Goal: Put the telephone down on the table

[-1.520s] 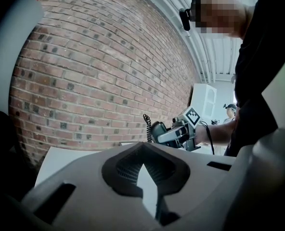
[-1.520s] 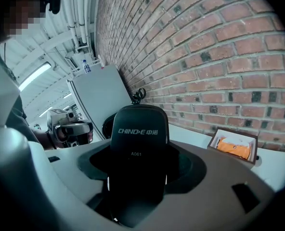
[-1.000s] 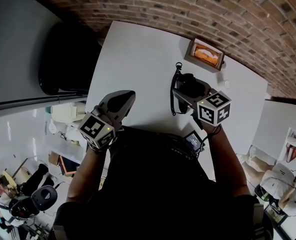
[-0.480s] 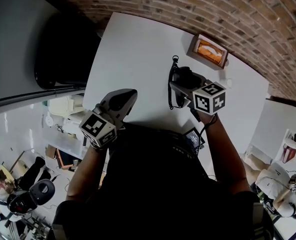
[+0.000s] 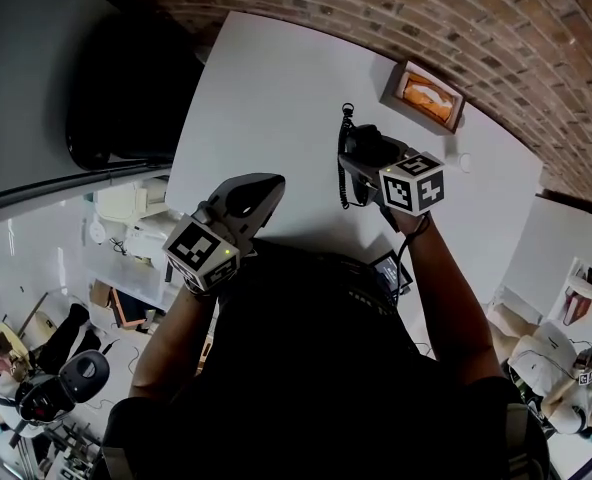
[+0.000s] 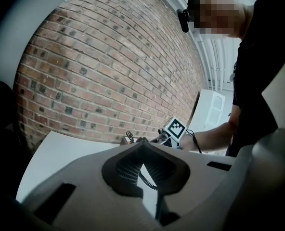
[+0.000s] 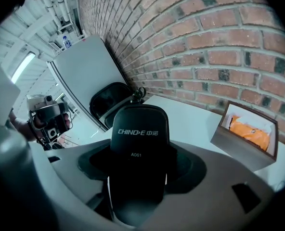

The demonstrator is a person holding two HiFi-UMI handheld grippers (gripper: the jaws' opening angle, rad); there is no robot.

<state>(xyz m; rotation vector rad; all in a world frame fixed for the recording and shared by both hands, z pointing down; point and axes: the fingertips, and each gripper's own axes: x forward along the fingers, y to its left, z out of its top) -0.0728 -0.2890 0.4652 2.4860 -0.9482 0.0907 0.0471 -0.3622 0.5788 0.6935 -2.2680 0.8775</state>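
A black padded chair (image 5: 126,93) stands at the far left, pushed against the edge of the white rectangular surface (image 5: 276,98). Beside it, the left tongs (image 5: 259,182) hover over the near edge of the surface. In the left gripper view their ribbed pads (image 6: 128,167) meet at the tip, with nothing held between them.

Further right, the right tongs (image 5: 371,158) are clamped round a black plastic telephone handset (image 5: 368,148). In the right gripper view the handset (image 7: 138,129) stands upright between the jaws, its white lettering facing the camera. Its black coiled cord (image 5: 343,173) trails down the handset's left side over the surface. The handset is over the far half of the surface, and no view shows whether it touches the top.

To the right of the handset, near the red brick wall (image 5: 476,18), a small open wooden box (image 5: 429,94) with orange contents sits on the surface, apart from the handset.
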